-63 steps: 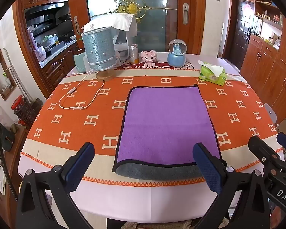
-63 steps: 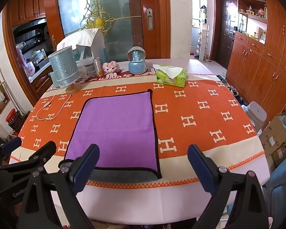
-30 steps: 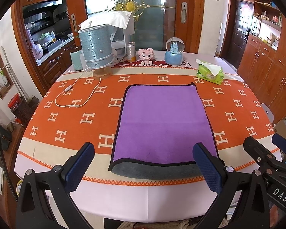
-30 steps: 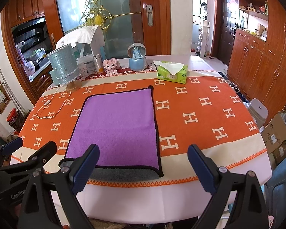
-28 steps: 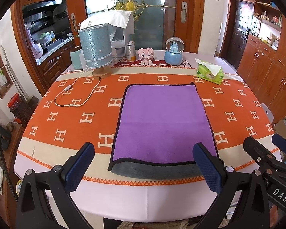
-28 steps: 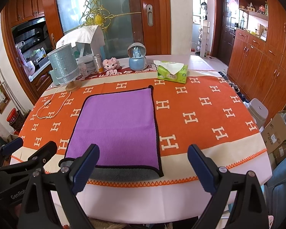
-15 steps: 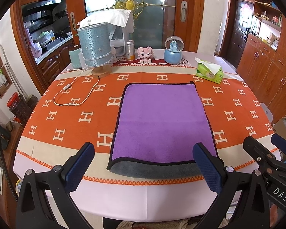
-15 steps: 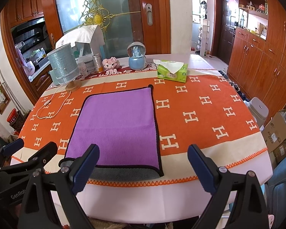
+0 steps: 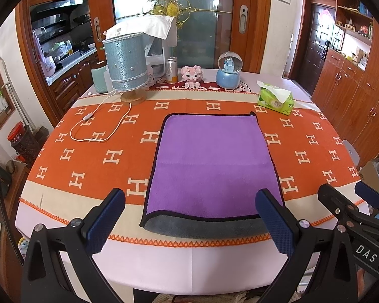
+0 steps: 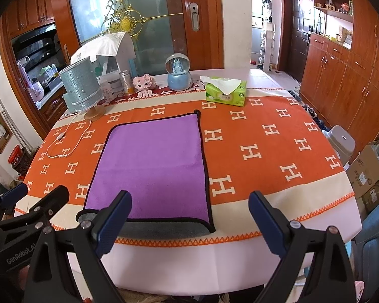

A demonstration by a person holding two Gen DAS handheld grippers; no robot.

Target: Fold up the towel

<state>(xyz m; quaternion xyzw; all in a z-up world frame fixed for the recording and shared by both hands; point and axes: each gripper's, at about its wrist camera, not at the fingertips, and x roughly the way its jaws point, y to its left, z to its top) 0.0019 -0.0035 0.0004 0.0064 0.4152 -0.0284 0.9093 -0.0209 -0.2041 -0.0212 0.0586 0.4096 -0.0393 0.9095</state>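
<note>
A purple towel (image 9: 212, 161) with a black hem lies flat on the orange patterned tablecloth (image 9: 88, 156), folded over itself so its grey underside shows along the near edge. It also shows in the right wrist view (image 10: 154, 161). My left gripper (image 9: 189, 217) is open and empty, held above the near table edge in front of the towel. My right gripper (image 10: 189, 217) is open and empty, beside it, off the towel's near right corner. Neither touches the towel.
At the table's back stand a blue-grey lamp (image 9: 125, 58) with a white cord (image 9: 98, 126), a snow globe (image 9: 228, 69), a pink toy (image 9: 190, 74), a tin (image 9: 171, 69) and a green tissue pack (image 9: 275, 99). A grey stool (image 10: 341, 139) and cardboard boxes (image 10: 366, 171) stand to the right.
Both grippers have drawn back and slightly up from the table, so the towel sits a little farther away. The towel has not moved; both grippers stay open.
</note>
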